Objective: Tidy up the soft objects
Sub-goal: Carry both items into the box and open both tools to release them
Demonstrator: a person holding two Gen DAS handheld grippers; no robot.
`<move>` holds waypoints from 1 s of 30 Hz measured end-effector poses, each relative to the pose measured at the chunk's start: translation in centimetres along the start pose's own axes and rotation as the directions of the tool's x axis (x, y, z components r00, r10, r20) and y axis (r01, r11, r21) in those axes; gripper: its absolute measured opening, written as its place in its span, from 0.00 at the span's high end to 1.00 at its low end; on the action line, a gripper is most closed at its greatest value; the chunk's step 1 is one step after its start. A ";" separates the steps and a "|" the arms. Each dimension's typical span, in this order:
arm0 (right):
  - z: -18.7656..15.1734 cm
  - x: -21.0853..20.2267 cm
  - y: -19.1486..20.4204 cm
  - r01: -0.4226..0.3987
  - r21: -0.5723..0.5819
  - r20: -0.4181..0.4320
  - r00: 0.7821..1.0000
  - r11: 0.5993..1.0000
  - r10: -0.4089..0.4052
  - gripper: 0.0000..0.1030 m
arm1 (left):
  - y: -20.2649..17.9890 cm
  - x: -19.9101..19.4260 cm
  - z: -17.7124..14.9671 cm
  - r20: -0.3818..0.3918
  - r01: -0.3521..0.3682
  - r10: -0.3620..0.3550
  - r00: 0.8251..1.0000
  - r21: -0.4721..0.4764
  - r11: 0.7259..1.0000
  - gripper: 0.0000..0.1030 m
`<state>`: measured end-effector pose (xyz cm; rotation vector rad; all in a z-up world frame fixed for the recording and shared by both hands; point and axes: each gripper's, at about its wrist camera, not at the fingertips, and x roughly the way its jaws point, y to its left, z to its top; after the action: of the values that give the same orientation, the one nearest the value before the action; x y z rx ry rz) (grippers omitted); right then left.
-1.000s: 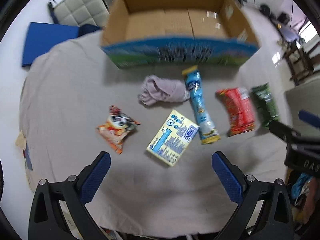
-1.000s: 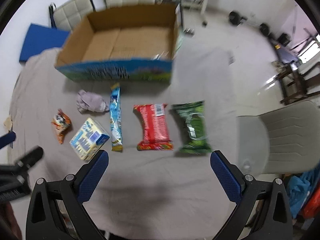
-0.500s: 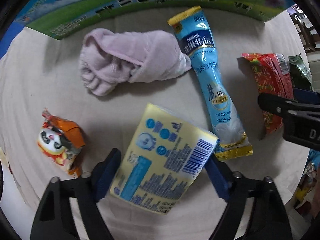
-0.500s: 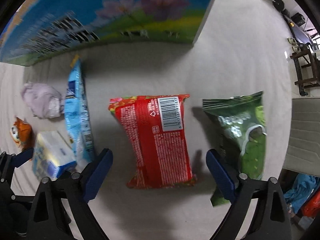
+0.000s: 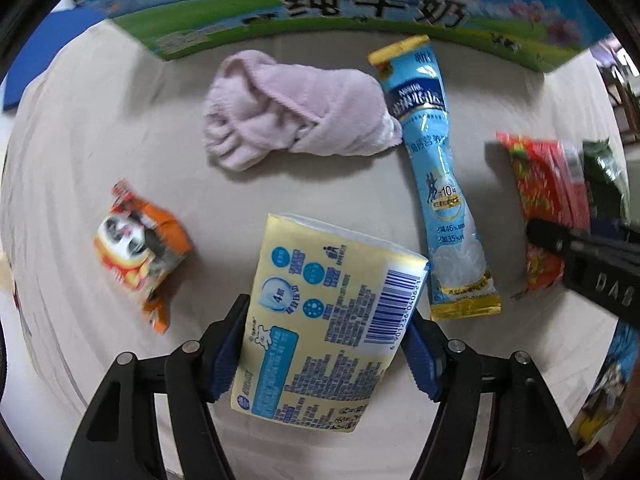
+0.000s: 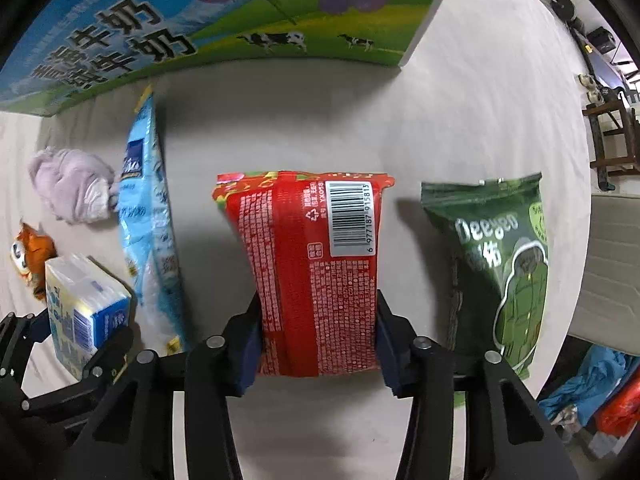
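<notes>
Left gripper point(image 5: 326, 354): jaws just closing — pads pressed on yellow tissue pack point(image 5: 328, 328), near middle of table point(image 5: 80, 128).
Right gripper point(image 6: 318, 344): jaws just closing — clamped on red snack bag point(image 6: 312, 264), left of green bag point(image 6: 500, 264).

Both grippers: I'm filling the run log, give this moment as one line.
left gripper: closing on yellow tissue pack | right gripper: closing on red snack bag | box: behind

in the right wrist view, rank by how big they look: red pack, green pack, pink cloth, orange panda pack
1. red pack, though it sits nearest the camera
2. green pack
3. pink cloth
4. orange panda pack, partly hidden behind the tissue pack
</notes>
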<state>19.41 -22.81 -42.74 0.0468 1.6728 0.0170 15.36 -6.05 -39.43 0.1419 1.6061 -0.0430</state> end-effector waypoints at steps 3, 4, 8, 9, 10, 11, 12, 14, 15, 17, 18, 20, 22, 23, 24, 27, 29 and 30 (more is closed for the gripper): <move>-1.6 -0.5 -0.3 -0.032 -0.002 -0.007 0.999 0.999 0.032 0.53 | 0.3 -1.6 -1.3 0.015 0.016 -0.016 1.000 -0.035 0.999 0.34; -2.0 -0.7 -0.4 -0.040 -0.004 -0.007 0.999 0.999 0.040 0.53 | 0.7 -2.3 -1.8 0.021 0.023 -0.022 1.000 -0.043 0.999 0.34; -4.0 -2.0 -0.9 -0.072 -0.010 0.002 0.997 0.997 0.072 0.53 | 1.3 -5.9 -3.5 0.054 0.045 -0.041 0.998 -0.078 0.996 0.34; -4.8 -2.5 -1.2 -0.089 -0.011 0.005 0.996 0.996 0.089 0.53 | 1.1 -6.8 -3.8 0.062 0.051 -0.046 0.997 -0.085 0.995 0.34; -5.3 -3.2 -1.5 -0.100 -0.011 0.009 0.995 0.995 0.100 0.53 | 1.2 -7.6 -4.0 0.073 0.057 -0.050 0.996 -0.093 0.994 0.34; -5.6 -3.4 -1.9 -0.110 -0.014 0.014 0.994 0.994 0.110 0.53 | 1.4 -9.0 -4.4 0.088 0.067 -0.058 0.994 -0.102 0.992 0.34; -6.2 -4.5 -2.2 -0.122 -0.020 0.024 0.992 0.992 0.122 0.53 | 1.5 -10.2 -4.5 0.099 0.077 -0.066 0.993 -0.109 0.991 0.34; -6.6 -6.5 -2.4 -0.143 -0.026 0.038 0.989 0.989 0.144 0.53 | 1.9 -12.3 -4.9 0.133 0.102 -0.086 0.987 -0.124 0.987 0.34; -6.6 -8.3 -2.5 -0.158 -0.031 0.050 0.986 0.987 0.159 0.53 | 2.2 -13.3 -4.5 0.150 0.116 -0.096 0.984 -0.130 0.985 0.34; -6.9 -12.1 -2.8 -0.178 -0.035 0.073 0.981 0.983 0.180 0.53 | 3.0 -15.3 -3.5 0.179 0.153 -0.128 0.976 -0.136 0.979 0.34; -7.0 -13.4 -3.1 -0.189 -0.039 0.089 0.977 0.981 0.192 0.53 | 3.0 -16.0 -2.9 0.193 0.171 -0.143 0.971 -0.138 0.976 0.34; -7.3 -16.0 -3.9 -0.210 -0.040 0.122 0.969 0.977 0.213 0.53 | 3.1 -17.7 -2.1 0.218 0.194 -0.163 0.962 -0.127 0.973 0.34; -6.5 -17.5 -3.6 -0.216 -0.040 0.158 0.963 0.975 0.220 0.53 | 3.3 -19.6 -1.0 0.247 0.191 -0.160 0.956 -0.110 0.975 0.34; -6.2 -18.3 -3.7 -0.220 -0.038 0.173 0.959 0.975 0.223 0.53 | 3.2 -20.3 0.0 0.260 0.187 -0.156 0.953 -0.100 0.977 0.34; -5.7 -19.2 -3.7 -0.226 -0.033 0.188 0.955 0.974 0.228 0.53 | 3.3 -21.0 1.0 0.269 0.191 -0.160 0.950 -0.091 0.977 0.34; -2.9 -20.9 -2.6 -0.222 -0.013 0.235 0.947 0.975 0.218 0.53 | 3.7 -22.3 4.3 0.285 0.210 -0.183 0.941 -0.066 0.976 0.34; -1.4 -22.1 -2.6 -0.222 0.001 0.247 0.945 0.975 0.215 0.53 | 4.0 -22.4 6.8 0.288 0.226 -0.201 0.936 -0.055 0.973 0.34; -0.3 -22.5 -2.2 -0.221 0.012 0.255 0.944 0.975 0.211 0.53 | 4.1 -22.1 8.3 0.285 0.235 -0.211 0.935 -0.051 0.971 0.34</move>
<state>21.33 -25.94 -20.42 0.2540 1.4063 0.1384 24.82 -4.41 -17.51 -0.1104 1.3332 -0.1639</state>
